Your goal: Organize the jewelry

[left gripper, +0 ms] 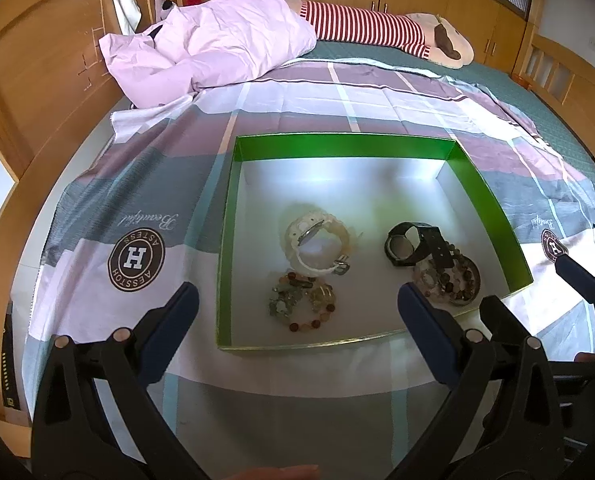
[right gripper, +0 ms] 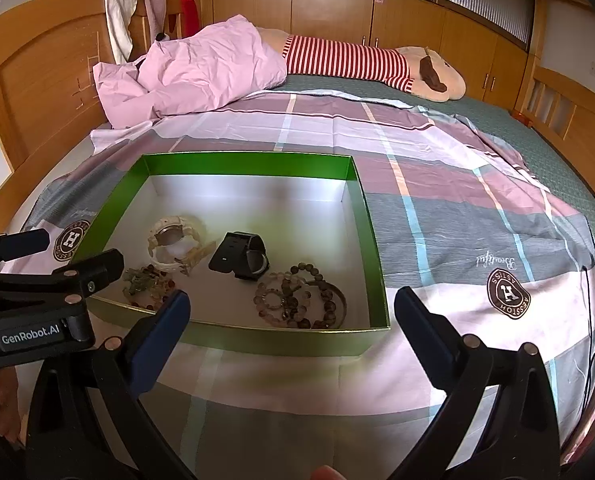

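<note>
With both sets of tongs spread wide and gripping nothing, the left tongs [left gripper: 297, 312] sit nearest the shallow green-walled cardboard box [left gripper: 489, 200], straight ahead over its near rim. The right tongs [right gripper: 291, 312] hang off the box's near right corner. Inside, near to far: beaded bracelets [left gripper: 305, 304], then the black strap watch [left gripper: 413, 244], lying roughly crosswise.

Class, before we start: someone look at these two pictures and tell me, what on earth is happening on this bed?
A person holds a gripper in each hand over a green box on a bed. The left gripper and right gripper are both open and empty. Inside the box lie a pale watch, a black watch and two heaps of bead bracelets. Nothing is being held at this moment.
</note>
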`<action>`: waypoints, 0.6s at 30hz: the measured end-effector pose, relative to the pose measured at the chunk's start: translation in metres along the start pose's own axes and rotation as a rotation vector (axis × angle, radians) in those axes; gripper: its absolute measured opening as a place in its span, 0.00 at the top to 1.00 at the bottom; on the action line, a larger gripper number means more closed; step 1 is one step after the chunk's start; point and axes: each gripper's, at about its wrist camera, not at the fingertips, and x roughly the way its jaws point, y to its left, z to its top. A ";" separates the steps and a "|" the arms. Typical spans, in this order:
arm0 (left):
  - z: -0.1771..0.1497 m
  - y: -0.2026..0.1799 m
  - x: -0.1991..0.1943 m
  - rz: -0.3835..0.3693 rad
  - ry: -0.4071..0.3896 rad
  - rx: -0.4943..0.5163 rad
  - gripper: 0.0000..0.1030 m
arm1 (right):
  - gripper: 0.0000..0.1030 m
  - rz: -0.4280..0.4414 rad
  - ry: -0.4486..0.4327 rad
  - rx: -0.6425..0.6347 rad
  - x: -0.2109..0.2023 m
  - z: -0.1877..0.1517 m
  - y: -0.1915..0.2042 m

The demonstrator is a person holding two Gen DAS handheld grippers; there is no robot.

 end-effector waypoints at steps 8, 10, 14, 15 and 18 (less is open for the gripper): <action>0.000 0.000 0.002 0.002 0.005 0.005 0.04 | 0.03 -0.002 0.001 -0.001 0.001 0.000 -0.001; 0.000 -0.001 0.002 0.003 0.005 0.006 0.04 | 0.03 -0.002 0.003 0.000 0.002 -0.001 -0.001; -0.001 -0.002 0.003 0.003 0.008 0.011 0.04 | 0.03 -0.001 0.005 -0.001 0.003 -0.002 -0.001; -0.002 -0.002 0.003 0.003 0.008 0.011 0.04 | 0.03 0.000 0.006 -0.001 0.003 -0.002 -0.001; -0.002 -0.003 0.003 0.004 0.008 0.010 0.04 | 0.03 -0.002 0.005 -0.001 0.003 -0.002 -0.001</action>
